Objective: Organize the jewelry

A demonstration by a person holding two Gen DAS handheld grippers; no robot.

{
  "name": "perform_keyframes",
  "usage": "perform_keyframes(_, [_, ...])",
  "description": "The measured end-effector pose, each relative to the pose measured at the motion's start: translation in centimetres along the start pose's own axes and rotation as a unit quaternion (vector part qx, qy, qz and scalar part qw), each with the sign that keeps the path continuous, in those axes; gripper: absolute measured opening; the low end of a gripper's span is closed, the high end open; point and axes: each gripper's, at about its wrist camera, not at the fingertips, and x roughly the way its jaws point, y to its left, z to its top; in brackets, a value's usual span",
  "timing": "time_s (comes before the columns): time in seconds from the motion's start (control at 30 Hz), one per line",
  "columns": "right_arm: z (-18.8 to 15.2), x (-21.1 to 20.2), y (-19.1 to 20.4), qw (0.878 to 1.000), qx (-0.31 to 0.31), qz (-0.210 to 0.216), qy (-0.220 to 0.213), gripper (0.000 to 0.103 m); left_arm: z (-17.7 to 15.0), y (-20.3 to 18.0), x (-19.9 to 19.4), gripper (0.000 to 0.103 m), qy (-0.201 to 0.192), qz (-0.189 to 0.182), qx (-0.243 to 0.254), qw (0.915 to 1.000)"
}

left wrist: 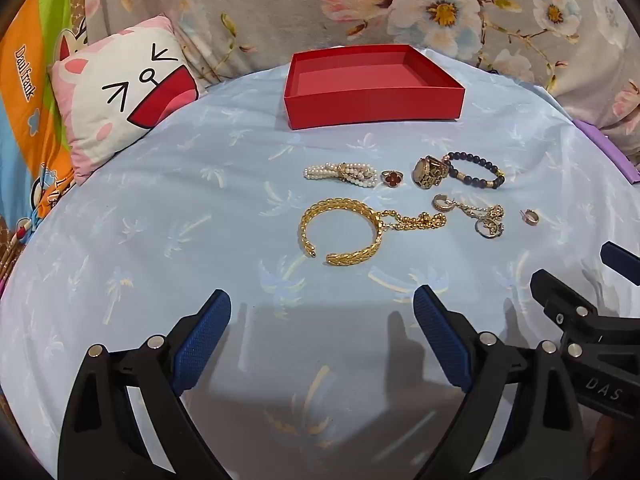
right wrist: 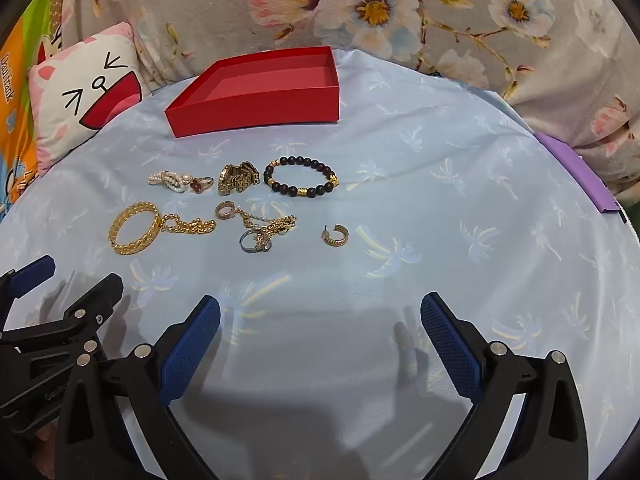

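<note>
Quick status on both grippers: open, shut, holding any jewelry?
Left gripper: jaws wide open, holding nothing.
Right gripper: jaws wide open, holding nothing.

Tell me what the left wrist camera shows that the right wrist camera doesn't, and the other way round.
Only the left wrist view shows the watch face and the open ends of the gold cuff bangle. Only the right wrist view shows the stud post on the lone hoop earring. Both show the empty red box, the dark bead bracelet and both open hand-held grippers, left and right.
</note>
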Motion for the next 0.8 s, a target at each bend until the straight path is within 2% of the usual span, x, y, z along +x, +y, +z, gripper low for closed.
perform_keyframes(0.8, [-0.09,0.04,0.02,1.000,-0.001,-0.001,-0.002,0.098,0.76,-0.43,-0.56,0.090,0.000,-0.007,-0.004,1.0000])
